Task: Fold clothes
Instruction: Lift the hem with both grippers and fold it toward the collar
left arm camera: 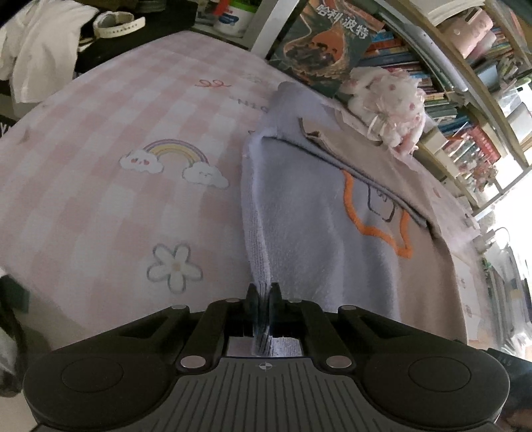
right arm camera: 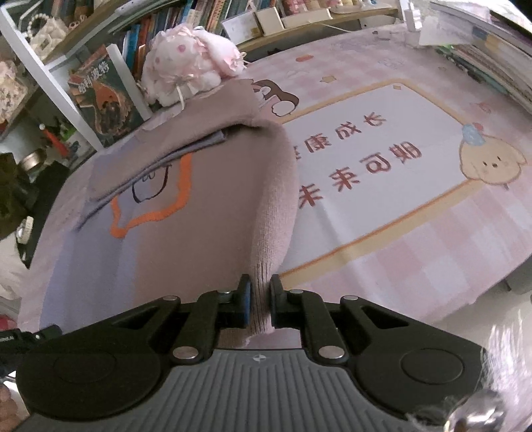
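- The bed (left arm camera: 99,139) is covered by a pink-and-white checked sheet printed with a rainbow (left arm camera: 174,162) and a flower (left arm camera: 174,267); in the right view the sheet (right arm camera: 415,232) carries a large framed panel with characters and a cartoon chick (right arm camera: 488,162).
- A bookshelf (left arm camera: 465,99) packed with books runs along the far side of the bed, with a book (right arm camera: 103,99) propped against it.
- A pink plush toy (right arm camera: 189,69) sits at the far edge, touching the far end of the sweater.
- White clothing (left arm camera: 40,50) and a watch (left arm camera: 118,25) lie at the far left beyond the bed.
- The sweater (left arm camera: 332,232), lilac and dusty pink with an orange outline, lies on the bed between the two views, its far part already folded over onto itself.
- The left gripper (left arm camera: 262,299) points down at a slant; its fingers (left arm camera: 251,300) are closed on the sweater's lilac ribbed edge, which rises off the sheet to them.
- The right gripper (right arm camera: 259,292) points down likewise; its fingers (right arm camera: 277,292) pinch the pink ribbed edge, lifted in a curved fold.
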Demonstrator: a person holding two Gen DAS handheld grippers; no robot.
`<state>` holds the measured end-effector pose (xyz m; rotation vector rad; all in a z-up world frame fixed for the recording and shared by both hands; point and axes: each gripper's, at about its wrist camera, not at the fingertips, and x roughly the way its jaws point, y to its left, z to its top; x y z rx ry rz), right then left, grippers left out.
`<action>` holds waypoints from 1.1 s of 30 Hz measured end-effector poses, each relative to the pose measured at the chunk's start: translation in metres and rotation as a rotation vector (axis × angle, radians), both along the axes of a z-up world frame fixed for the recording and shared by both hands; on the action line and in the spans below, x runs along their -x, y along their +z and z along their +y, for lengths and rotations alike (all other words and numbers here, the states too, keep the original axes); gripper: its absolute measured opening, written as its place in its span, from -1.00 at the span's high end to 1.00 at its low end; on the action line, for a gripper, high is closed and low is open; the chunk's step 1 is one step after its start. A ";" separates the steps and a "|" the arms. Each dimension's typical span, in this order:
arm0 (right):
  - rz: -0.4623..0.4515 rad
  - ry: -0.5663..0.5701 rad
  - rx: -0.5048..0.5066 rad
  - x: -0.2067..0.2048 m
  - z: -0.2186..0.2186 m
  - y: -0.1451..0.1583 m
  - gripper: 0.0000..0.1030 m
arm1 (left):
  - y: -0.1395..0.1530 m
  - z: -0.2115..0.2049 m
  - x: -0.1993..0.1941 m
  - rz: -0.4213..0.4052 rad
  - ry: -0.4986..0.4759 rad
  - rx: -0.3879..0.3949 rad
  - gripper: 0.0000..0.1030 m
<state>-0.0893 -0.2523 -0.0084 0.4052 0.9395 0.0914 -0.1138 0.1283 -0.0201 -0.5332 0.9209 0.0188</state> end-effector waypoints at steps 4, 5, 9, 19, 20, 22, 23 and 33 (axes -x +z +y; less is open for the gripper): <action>-0.002 0.020 -0.007 0.016 -0.009 0.002 0.81 | 0.001 -0.008 0.021 0.003 0.020 0.003 0.92; 0.000 0.025 -0.010 0.020 -0.012 0.002 0.81 | 0.001 -0.010 0.027 0.006 0.027 0.003 0.92; 0.017 0.041 -0.025 0.039 -0.024 -0.001 0.81 | -0.001 -0.019 0.049 0.018 0.045 0.000 0.92; 0.069 0.098 -0.062 0.082 -0.051 -0.006 0.81 | -0.009 -0.033 0.093 0.051 0.093 0.014 0.92; 0.075 0.103 -0.065 0.085 -0.054 -0.006 0.81 | -0.009 -0.034 0.095 0.053 0.096 0.016 0.92; 0.078 0.112 -0.071 0.089 -0.058 -0.006 0.81 | -0.007 -0.036 0.098 0.045 0.099 0.018 0.92; 0.072 0.115 -0.078 0.091 -0.059 -0.004 0.81 | -0.004 -0.037 0.099 0.030 0.099 0.021 0.92; -0.091 0.056 -0.353 0.077 -0.083 0.038 0.81 | 0.050 -0.027 0.075 -0.223 0.139 0.146 0.92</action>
